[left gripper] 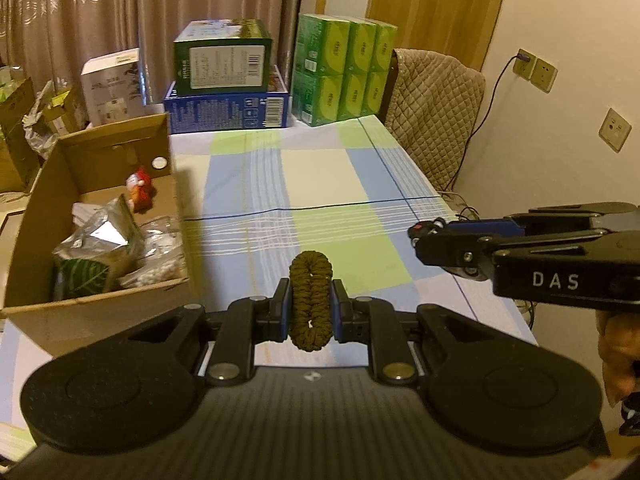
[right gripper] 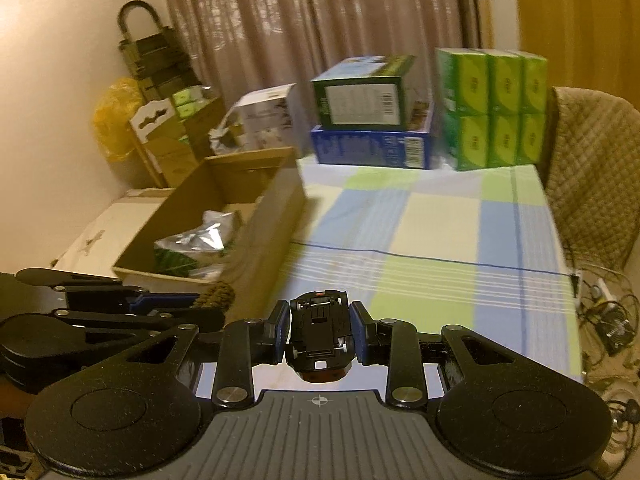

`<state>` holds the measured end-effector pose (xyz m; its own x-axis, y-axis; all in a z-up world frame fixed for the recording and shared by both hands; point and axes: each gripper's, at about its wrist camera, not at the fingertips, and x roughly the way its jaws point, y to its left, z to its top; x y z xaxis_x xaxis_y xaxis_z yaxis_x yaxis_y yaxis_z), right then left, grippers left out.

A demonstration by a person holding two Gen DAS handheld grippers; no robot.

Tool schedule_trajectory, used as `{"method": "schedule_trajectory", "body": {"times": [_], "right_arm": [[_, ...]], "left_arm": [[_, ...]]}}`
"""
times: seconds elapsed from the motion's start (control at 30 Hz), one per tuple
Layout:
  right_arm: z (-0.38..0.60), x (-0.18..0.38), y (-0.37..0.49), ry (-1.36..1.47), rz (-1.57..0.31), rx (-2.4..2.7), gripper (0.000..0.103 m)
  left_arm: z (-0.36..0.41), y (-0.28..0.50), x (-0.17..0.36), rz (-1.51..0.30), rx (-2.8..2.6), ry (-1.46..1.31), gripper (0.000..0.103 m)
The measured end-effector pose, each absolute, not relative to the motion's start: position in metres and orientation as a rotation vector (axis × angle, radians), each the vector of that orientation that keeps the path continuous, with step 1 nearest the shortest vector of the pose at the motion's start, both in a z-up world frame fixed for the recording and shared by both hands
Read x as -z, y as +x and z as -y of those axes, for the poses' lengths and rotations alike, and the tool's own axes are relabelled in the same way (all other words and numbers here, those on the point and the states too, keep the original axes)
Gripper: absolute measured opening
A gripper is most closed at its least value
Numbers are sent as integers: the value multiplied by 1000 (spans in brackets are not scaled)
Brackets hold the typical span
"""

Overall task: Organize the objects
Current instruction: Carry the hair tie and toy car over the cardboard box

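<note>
Between the blue pads of the left gripper [left gripper: 311,307], an olive-brown scrunchie [left gripper: 311,304] stood on edge, pinched tight at its sides, its loop sticking out above and below the fingertips; the jaws were drawn in as far as the fabric let them. Over the checked tablecloth [left gripper: 320,184] it hung clear of the cloth. At about three o'clock in the left wrist view, the right gripper [left gripper: 428,240] reached in from the edge, something small clamped at its tip, with a hand [left gripper: 618,356] behind it. From the right wrist view that gripper [right gripper: 320,338] had its jaws part-way closed on a small toy car [right gripper: 320,338], turned so the black underside faced the camera, the pads pressing on both flanks.

Further out, at ten o'clock, an open cardboard box [left gripper: 100,312] sat on the table's left side, holding a silver foil bag [left gripper: 100,248], a clear bag of white beads [left gripper: 160,256] and a small red figure [left gripper: 139,188]. At twelve o'clock, against the curtain [left gripper: 140,20], a dark green carton [left gripper: 224,56] lay on a blue carton [left gripper: 228,114], beside a stack of bright green packs [left gripper: 344,72]. A padded chair [left gripper: 436,108] stood at two o'clock.
</note>
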<state>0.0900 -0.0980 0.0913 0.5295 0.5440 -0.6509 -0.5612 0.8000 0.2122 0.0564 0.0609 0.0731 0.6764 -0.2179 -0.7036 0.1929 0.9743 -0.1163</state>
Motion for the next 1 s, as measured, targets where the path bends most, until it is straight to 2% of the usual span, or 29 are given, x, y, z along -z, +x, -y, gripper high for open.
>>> {"method": "schedule_trajectory", "body": {"times": [0.6,1.0], "right_arm": [[-18,-96,93,-48,-770,-841,29],[-50,-96,114,-69,-778,-865,29]], "left_arm": [[-166,41,-99,-768,67,-36,16],[-203,60,-100,-773,38,-48,16]]}}
